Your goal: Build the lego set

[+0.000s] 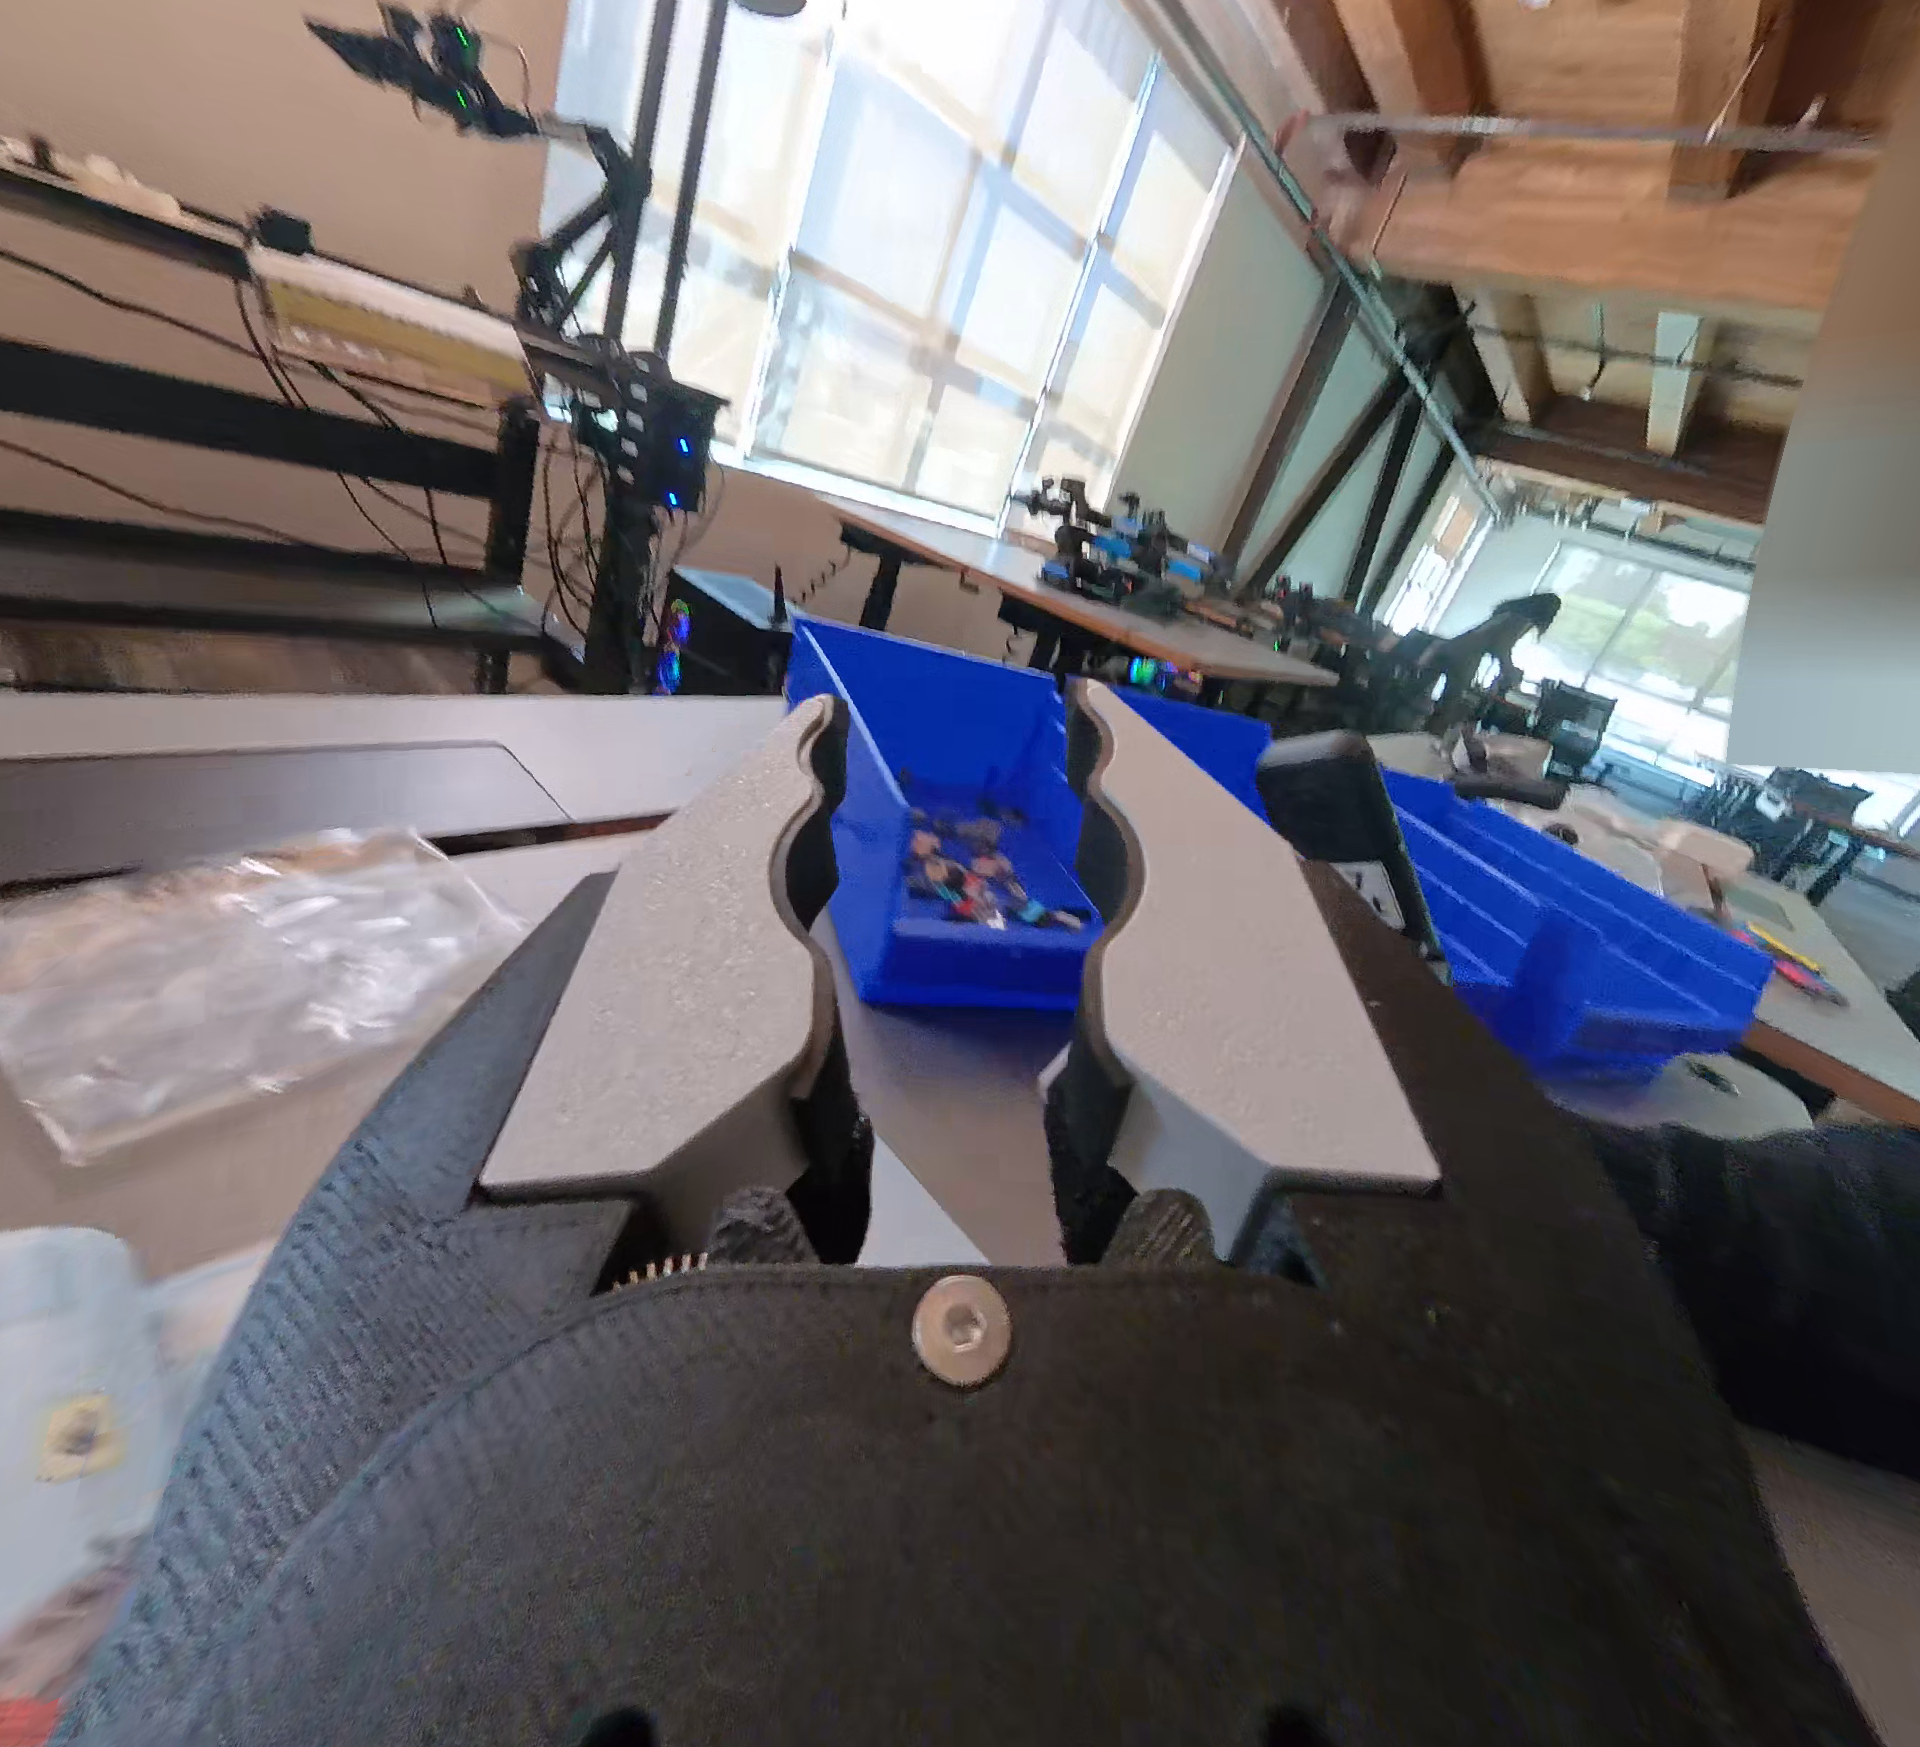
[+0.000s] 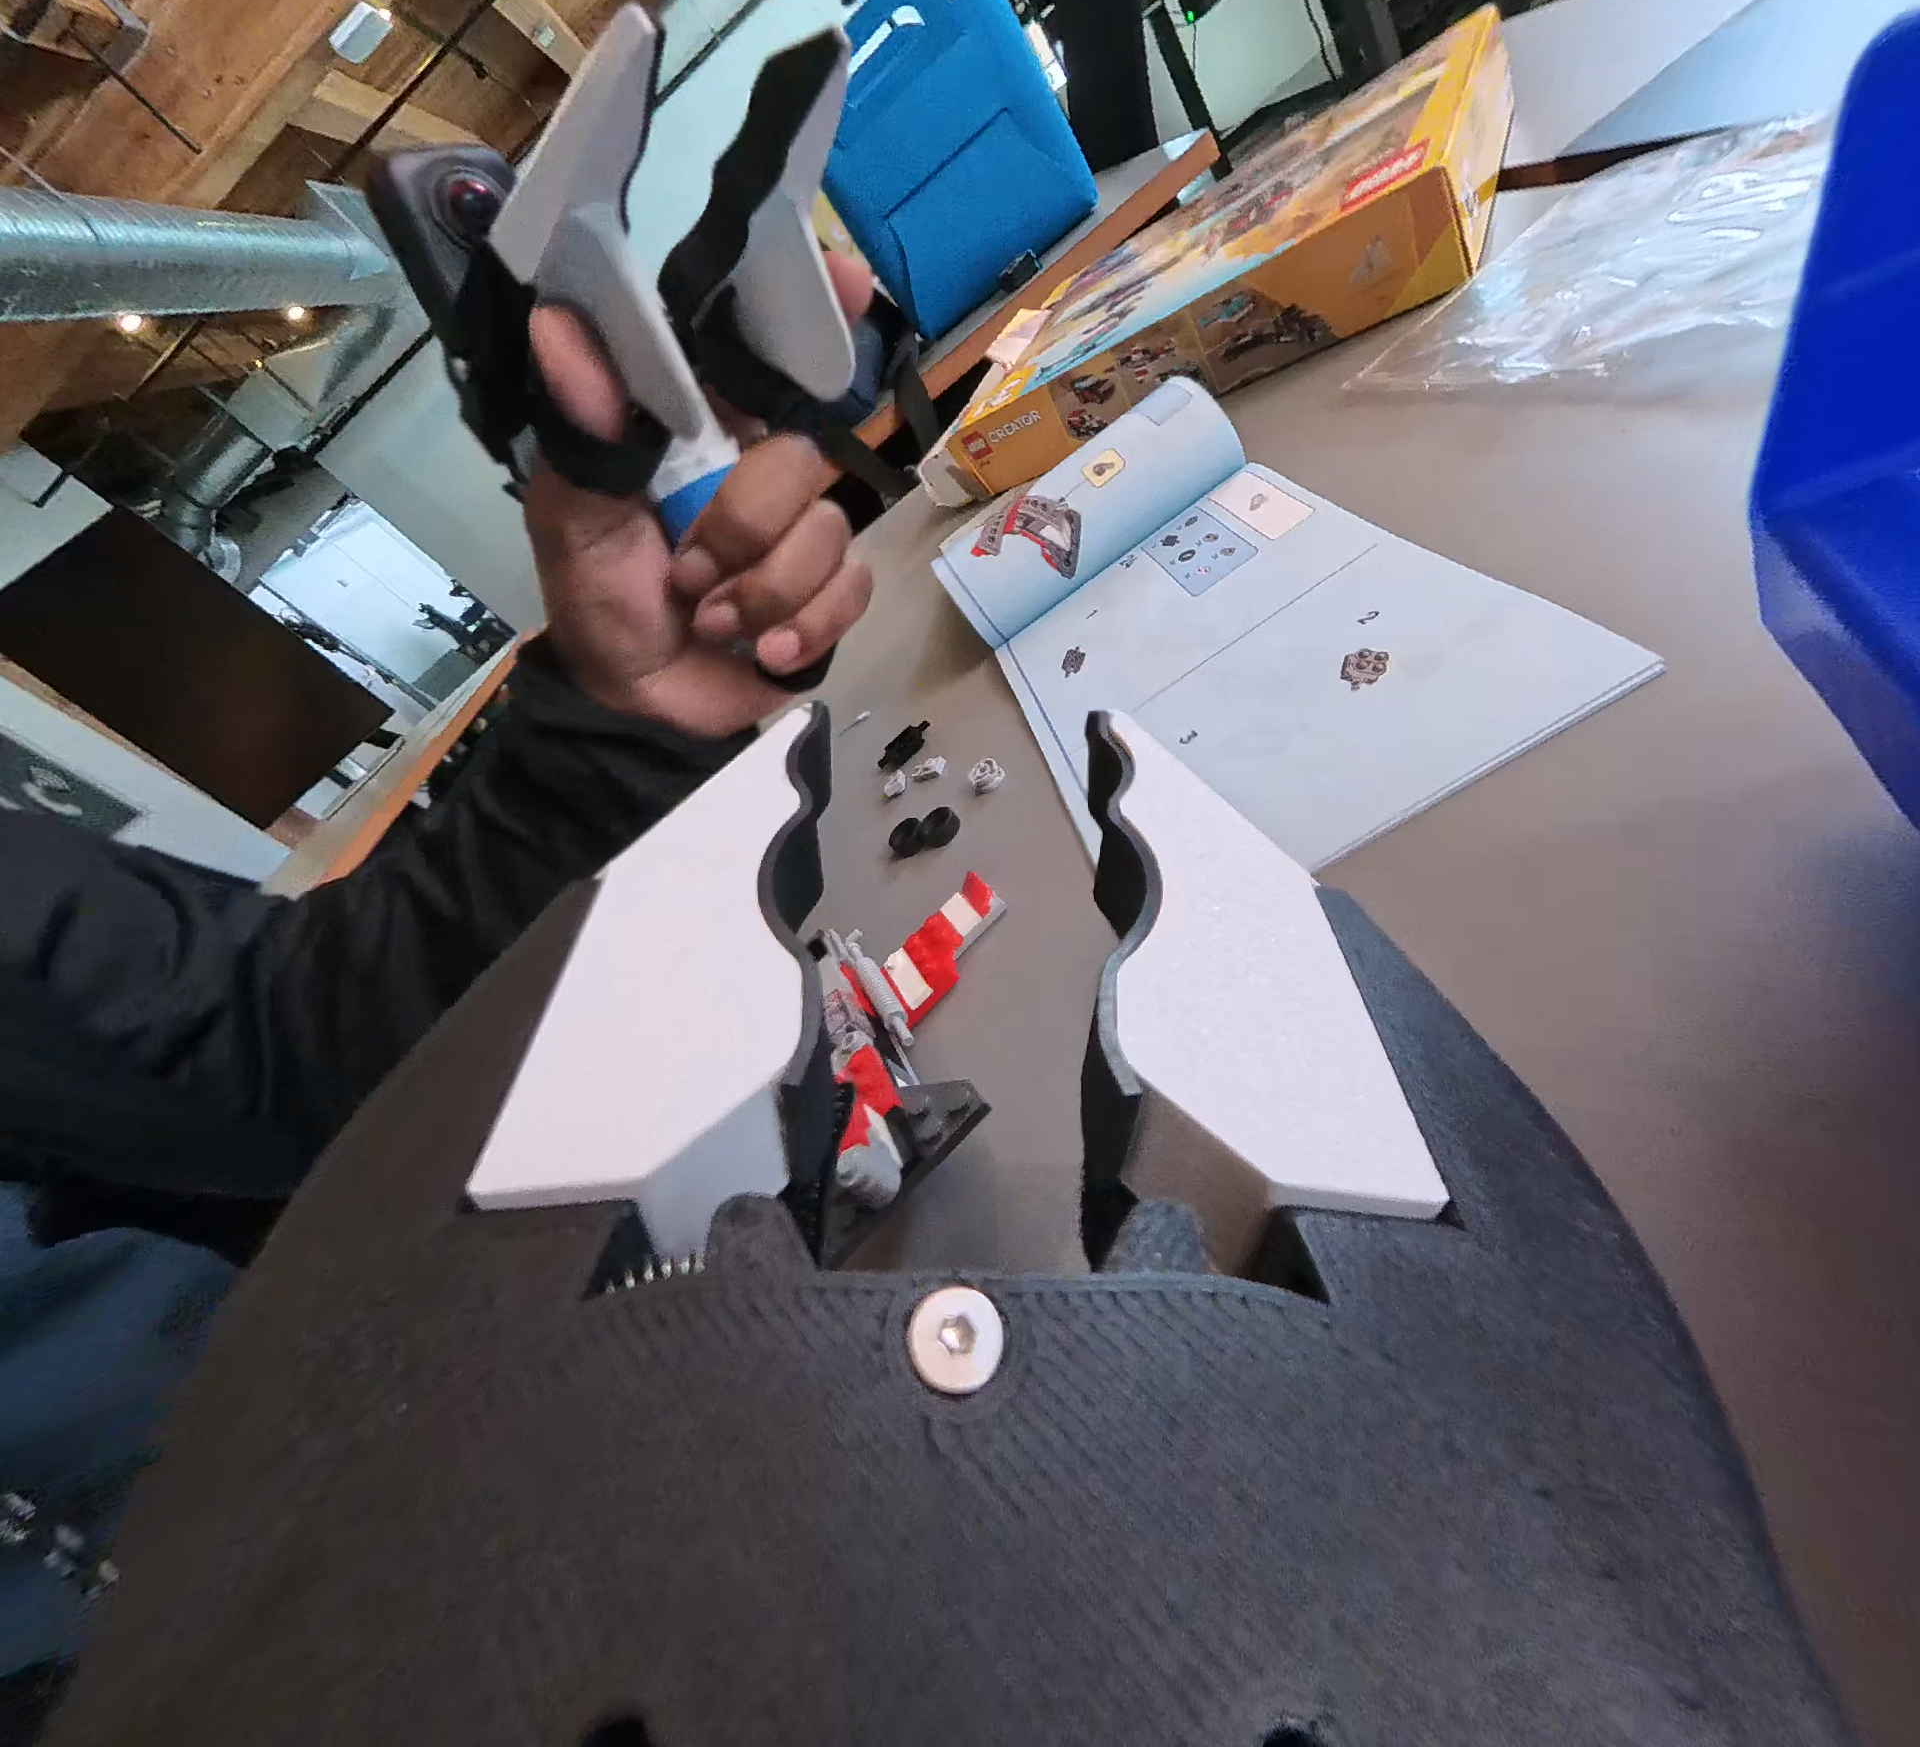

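Observation:
In the right wrist view a partly built red, white and grey lego model (image 2: 914, 1001) lies on the grey table, between and below my right gripper's fingers. My right gripper (image 2: 951, 731) is open and empty above it. Small loose black and grey pieces (image 2: 925, 788) lie just beyond the model. My left gripper (image 2: 727, 50) is held up in the air by a hand at the left, open and empty. In the left wrist view my left gripper (image 1: 951, 710) is open, pointing at a blue bin (image 1: 997, 741) with several small lego pieces (image 1: 977, 866).
An open instruction booklet (image 2: 1299, 627) lies right of the loose pieces. A yellow lego box (image 2: 1278, 263) lies behind it, with a clear plastic bag (image 2: 1621, 263) beside it. A blue bin (image 2: 1849, 409) stands at the right. More blue bins (image 1: 1579, 949) and a plastic bag (image 1: 229, 959) show in the left wrist view.

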The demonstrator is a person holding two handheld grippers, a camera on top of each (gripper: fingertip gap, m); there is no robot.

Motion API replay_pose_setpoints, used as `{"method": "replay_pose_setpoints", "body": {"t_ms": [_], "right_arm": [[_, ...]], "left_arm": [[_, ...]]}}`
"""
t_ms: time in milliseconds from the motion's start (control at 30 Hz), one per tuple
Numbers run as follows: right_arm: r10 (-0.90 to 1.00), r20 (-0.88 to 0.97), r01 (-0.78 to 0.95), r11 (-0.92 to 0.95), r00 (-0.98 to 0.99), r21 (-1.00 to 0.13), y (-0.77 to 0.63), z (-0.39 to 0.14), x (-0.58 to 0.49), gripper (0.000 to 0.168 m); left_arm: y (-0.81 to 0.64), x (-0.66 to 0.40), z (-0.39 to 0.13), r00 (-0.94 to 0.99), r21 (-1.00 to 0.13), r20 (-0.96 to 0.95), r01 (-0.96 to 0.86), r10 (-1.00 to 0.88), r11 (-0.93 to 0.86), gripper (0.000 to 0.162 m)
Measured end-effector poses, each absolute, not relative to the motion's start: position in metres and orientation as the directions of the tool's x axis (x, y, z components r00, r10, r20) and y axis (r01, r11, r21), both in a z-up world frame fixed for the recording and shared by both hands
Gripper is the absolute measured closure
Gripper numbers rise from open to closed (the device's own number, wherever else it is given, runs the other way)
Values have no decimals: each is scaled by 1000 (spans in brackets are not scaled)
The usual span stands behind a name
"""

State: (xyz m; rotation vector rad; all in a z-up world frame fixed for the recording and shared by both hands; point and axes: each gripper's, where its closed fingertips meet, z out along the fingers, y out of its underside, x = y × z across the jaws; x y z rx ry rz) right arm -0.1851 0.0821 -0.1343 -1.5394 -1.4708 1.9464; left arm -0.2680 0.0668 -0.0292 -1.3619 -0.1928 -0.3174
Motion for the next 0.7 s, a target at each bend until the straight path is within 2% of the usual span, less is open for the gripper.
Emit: {"method": "replay_pose_setpoints", "body": {"t_ms": [167, 333, 700], "right_arm": [[728, -516, 313, -412, -452, -856, 76, -127, -178, 119], [701, -549, 300, -460, -455, -836, 82, -123, -177, 119], [690, -551, 255, -492, -468, -833, 87, -115, -174, 119]], "left_arm": [[79, -207, -35, 950, -953, 295, 301, -101, 48, 119], [99, -156, -28, 929, -939, 331, 342, -164, 41, 119], [148, -100, -19, 915, -950, 299, 312, -272, 4, 119]]}}
